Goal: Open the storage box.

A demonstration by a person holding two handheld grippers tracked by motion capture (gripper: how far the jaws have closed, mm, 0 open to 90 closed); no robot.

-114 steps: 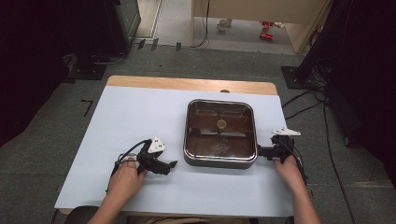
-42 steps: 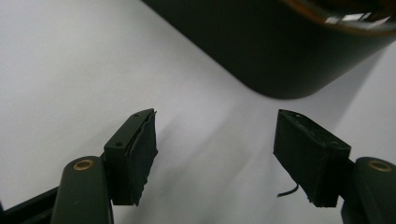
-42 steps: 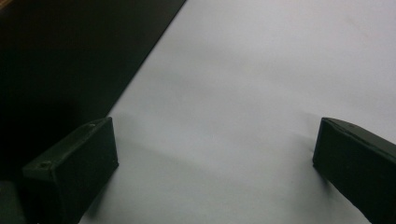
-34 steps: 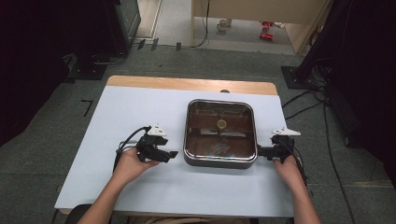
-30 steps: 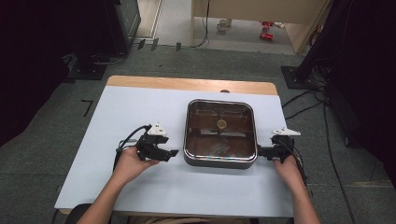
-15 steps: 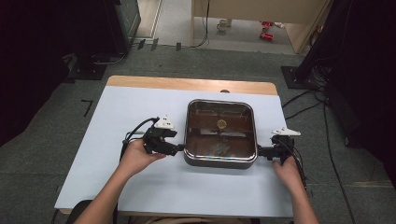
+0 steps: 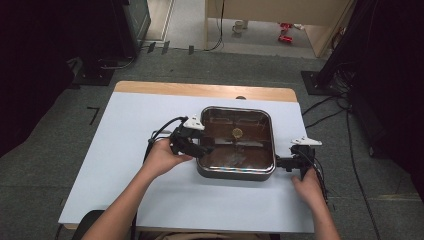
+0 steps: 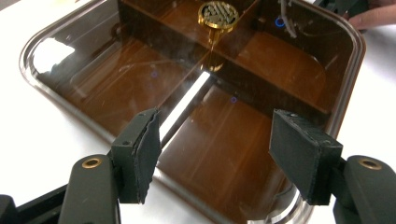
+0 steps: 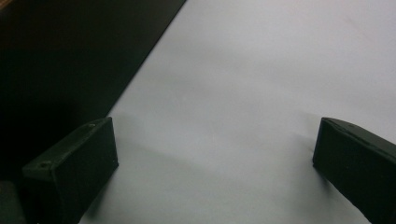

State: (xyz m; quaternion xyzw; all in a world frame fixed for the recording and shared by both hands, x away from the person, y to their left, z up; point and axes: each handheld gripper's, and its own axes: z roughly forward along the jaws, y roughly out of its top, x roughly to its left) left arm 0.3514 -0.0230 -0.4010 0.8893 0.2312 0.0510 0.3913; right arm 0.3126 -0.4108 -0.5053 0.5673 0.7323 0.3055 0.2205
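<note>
A square pot point(image 7: 236, 170) with a brown-tinted glass lid point(image 7: 250, 125) and a gold knob point(image 7: 236, 132) stands right of the table's middle. Seen from the left gripper view, the lid point(image 8: 116, 79) lies just under the jaws, with the knob point(image 8: 217, 16) farther off and dividers showing through the glass. My left gripper point(image 7: 206, 148) hovers over the lid's left edge, open, nothing between its pads point(image 8: 217, 135). My right gripper point(image 7: 279, 162) rests by the pot's right side, open over bare table point(image 9: 215, 158); the pot's dark wall point(image 9: 70, 60) is at its left.
The white tabletop point(image 7: 130, 130) has broad free room left of and in front of the pot. A wooden strip point(image 7: 200, 91) runs along its far edge. Cables point(image 7: 330, 112) and dark equipment stands lie on the carpet around the table.
My left gripper has moved right and risen, from the bare table beside the pot to above the lid's left edge. The right gripper and the pot have stayed put.
</note>
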